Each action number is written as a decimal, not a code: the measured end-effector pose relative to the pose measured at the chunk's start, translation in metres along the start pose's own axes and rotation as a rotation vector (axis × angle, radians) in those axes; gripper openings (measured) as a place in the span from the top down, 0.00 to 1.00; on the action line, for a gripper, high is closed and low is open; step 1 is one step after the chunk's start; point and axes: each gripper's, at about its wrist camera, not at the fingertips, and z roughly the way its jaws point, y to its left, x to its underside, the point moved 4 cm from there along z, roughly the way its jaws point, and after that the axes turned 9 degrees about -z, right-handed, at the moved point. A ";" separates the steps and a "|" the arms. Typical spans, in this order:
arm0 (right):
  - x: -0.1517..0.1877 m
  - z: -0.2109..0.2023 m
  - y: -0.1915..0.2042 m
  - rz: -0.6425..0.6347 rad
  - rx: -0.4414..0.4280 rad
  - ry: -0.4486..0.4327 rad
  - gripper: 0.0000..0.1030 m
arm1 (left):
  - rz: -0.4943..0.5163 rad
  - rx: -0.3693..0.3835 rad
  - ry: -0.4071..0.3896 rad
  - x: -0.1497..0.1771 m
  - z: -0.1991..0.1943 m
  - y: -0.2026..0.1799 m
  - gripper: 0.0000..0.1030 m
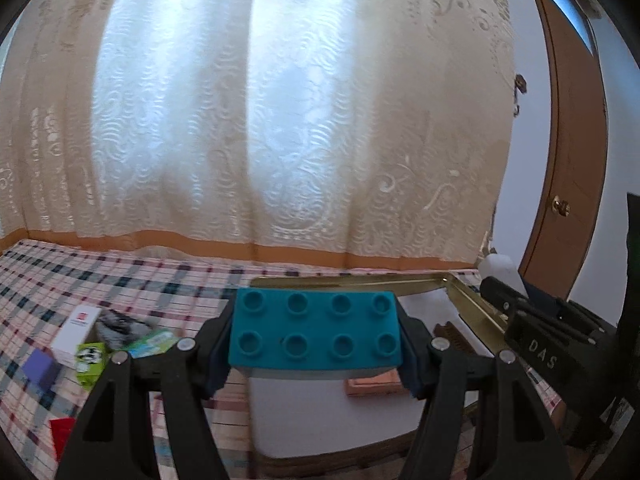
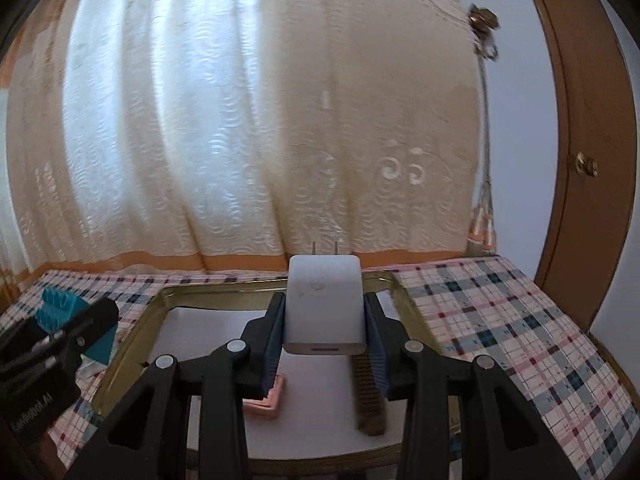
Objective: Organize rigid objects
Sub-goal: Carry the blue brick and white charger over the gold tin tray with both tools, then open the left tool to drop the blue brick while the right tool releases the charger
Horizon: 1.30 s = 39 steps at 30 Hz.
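My left gripper [image 1: 316, 340] is shut on a teal studded toy brick [image 1: 316, 330] and holds it above the left part of a gold-rimmed tray [image 1: 472, 300] with a white floor. My right gripper [image 2: 325, 320] is shut on a white USB wall charger [image 2: 325, 304], prongs pointing away, above the same tray [image 2: 132, 336]. A pink square block [image 2: 268, 400] and a brown comb-like piece [image 2: 368, 392] lie in the tray. The left gripper and its brick [image 2: 60, 308] show at the left of the right wrist view; the right gripper [image 1: 552, 344] shows at the right of the left wrist view.
The tray rests on a plaid cloth [image 2: 500, 320]. Left of it lie a white box [image 1: 76, 332], a green box [image 1: 92, 362], a purple block [image 1: 40, 368], a red piece [image 1: 60, 432] and a dark bundle [image 1: 120, 326]. A curtain [image 1: 280, 120] hangs behind; a wooden door [image 2: 580, 120] stands right.
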 end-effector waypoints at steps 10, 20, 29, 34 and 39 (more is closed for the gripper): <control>0.005 0.013 -0.025 -0.003 0.050 0.032 0.61 | 0.022 -0.003 0.040 0.012 0.026 -0.032 0.36; 0.012 0.032 -0.030 -0.008 0.063 0.096 0.61 | 0.035 -0.016 0.074 0.022 0.048 -0.052 0.36; 0.017 0.043 -0.022 -0.045 0.081 0.129 0.60 | 0.057 -0.053 0.091 0.027 0.058 -0.051 0.36; 0.020 0.046 -0.020 -0.041 0.073 0.144 0.60 | 0.053 -0.054 0.095 0.028 0.058 -0.050 0.36; 0.021 0.048 -0.014 -0.053 0.049 0.146 0.60 | 0.040 -0.061 0.105 0.028 0.060 -0.047 0.35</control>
